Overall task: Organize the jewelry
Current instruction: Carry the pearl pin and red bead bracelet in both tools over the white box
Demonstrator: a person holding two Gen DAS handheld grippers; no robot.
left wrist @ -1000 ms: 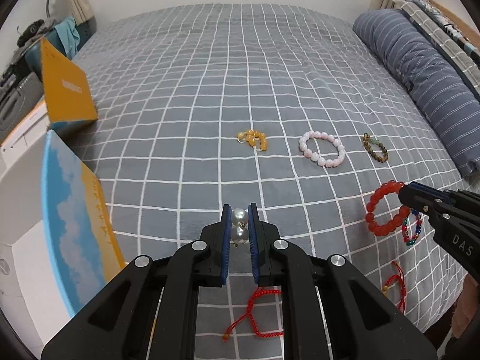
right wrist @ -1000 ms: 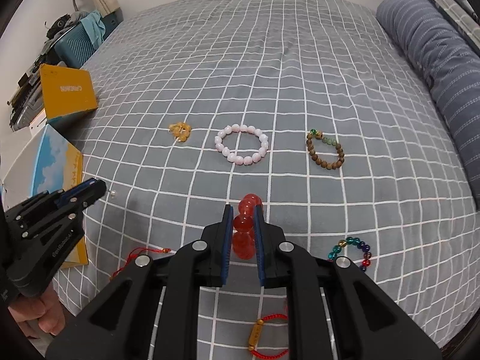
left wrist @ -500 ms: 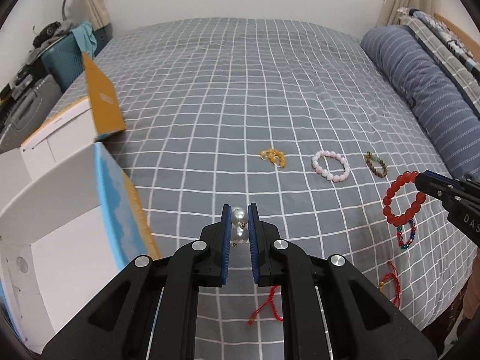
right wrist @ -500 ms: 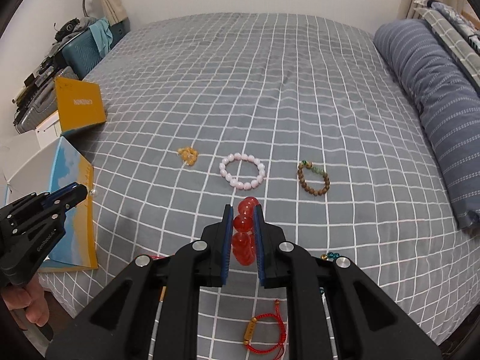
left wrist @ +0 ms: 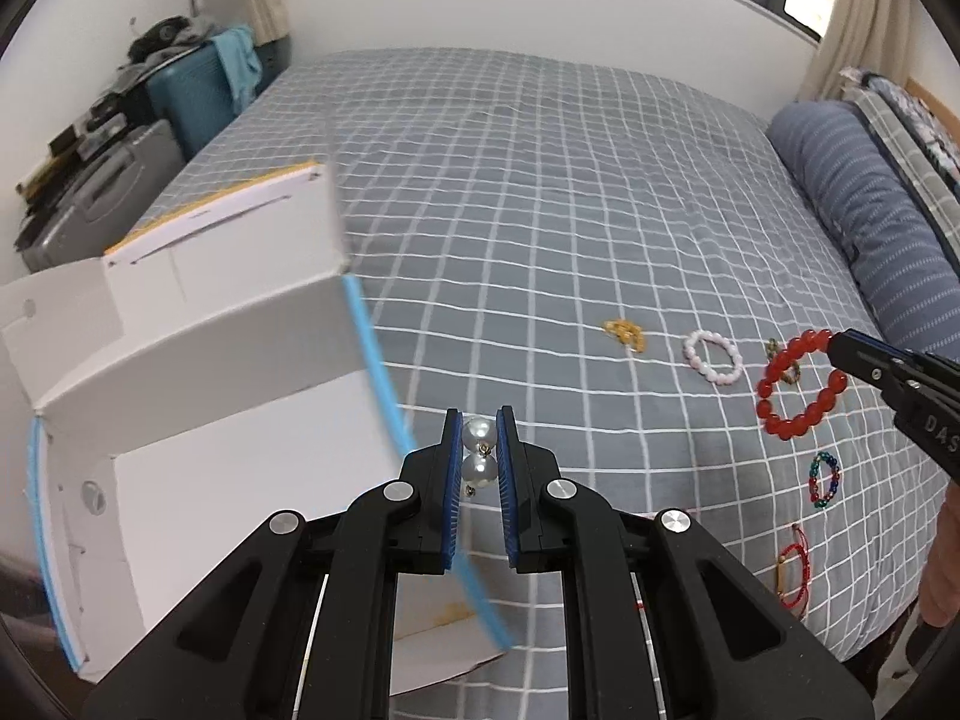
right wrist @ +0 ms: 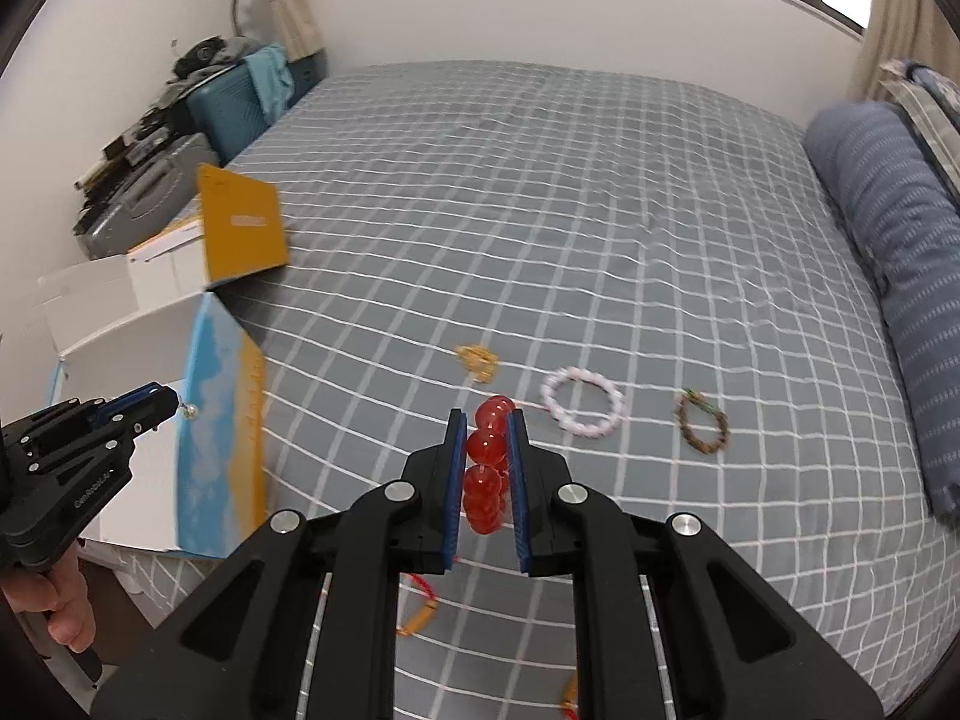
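My left gripper (left wrist: 480, 427) is shut on a pair of pearl earrings (left wrist: 480, 451) and holds them above the right edge of an open white box (left wrist: 198, 420) with blue and yellow sides. My right gripper (right wrist: 487, 427) is shut on a red bead bracelet (right wrist: 485, 468), held in the air over the bed; the bracelet hangs from it in the left wrist view (left wrist: 801, 384). A pink bead bracelet (right wrist: 582, 408), a brown bead bracelet (right wrist: 702, 429) and a small amber piece (right wrist: 477, 358) lie on the grey checked bedspread (right wrist: 540, 210).
A multicolour bead bracelet (left wrist: 823, 480) and red cord bracelets (left wrist: 792, 564) lie near the bed's front edge. A blue striped pillow (right wrist: 888, 252) lies at the right. Suitcases (right wrist: 228, 102) and clutter stand beyond the bed's left side. The box's yellow lid flap (right wrist: 243, 225) stands open.
Both grippers have risen and moved left. The left one with the earrings now hangs over the box's edge. The right one has carried the red bracelet higher above the bed.
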